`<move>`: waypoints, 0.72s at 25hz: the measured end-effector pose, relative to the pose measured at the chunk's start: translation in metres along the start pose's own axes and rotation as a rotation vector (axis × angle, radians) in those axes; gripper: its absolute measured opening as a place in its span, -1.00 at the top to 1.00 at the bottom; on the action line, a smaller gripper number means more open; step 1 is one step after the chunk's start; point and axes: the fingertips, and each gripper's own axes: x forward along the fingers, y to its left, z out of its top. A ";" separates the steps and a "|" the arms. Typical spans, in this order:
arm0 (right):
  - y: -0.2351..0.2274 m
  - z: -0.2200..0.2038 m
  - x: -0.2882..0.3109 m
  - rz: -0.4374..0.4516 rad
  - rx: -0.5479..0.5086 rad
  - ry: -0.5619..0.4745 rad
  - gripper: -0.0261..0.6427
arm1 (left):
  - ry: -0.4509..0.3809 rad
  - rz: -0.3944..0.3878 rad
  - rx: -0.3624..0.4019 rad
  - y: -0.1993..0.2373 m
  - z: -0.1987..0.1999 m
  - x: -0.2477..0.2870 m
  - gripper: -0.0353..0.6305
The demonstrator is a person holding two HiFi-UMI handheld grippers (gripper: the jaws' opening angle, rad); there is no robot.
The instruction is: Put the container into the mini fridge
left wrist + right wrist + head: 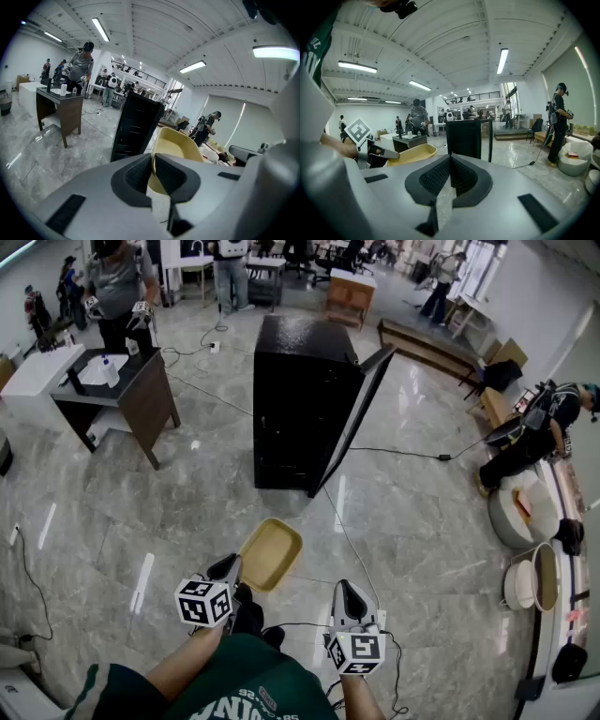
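The left gripper point(232, 568) pinches one short edge of the yellow container point(272, 553); in the left gripper view its two jaws are pressed on the container's thin rim, one jaw on each side of the wall, and the rest of the container point(174, 144) stands out beyond them; the container is in the air above the marble floor point(187, 498), with its open side up toward the head camera, and it seems empty; the right gripper point(345, 589) is beside it on the right, not touching it; in the right gripper view its jaws are pressed together with nothing between them, and the container point(410, 153) shows at the left of that view; the black mini fridge point(298, 404) stands on the floor ahead, well apart from the container; its door point(363, 407) is swung open on the right side in the head view; the inside of the fridge cannot be seen from here; a dark desk point(141, 382) stands to the left of the fridge, and a person point(120, 285) stands behind it; a black cable point(398, 452) runs over the floor to the right of the fridge.
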 end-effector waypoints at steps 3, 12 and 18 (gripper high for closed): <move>-0.001 0.001 0.002 0.001 0.001 -0.026 0.82 | -0.004 0.002 0.013 0.002 0.003 0.004 0.81; 0.005 -0.009 0.011 0.014 0.023 -0.012 0.82 | 0.012 0.012 0.046 0.009 0.002 0.008 0.81; 0.009 -0.005 0.022 0.043 0.009 -0.003 0.82 | 0.001 0.012 0.086 0.008 0.017 0.014 0.81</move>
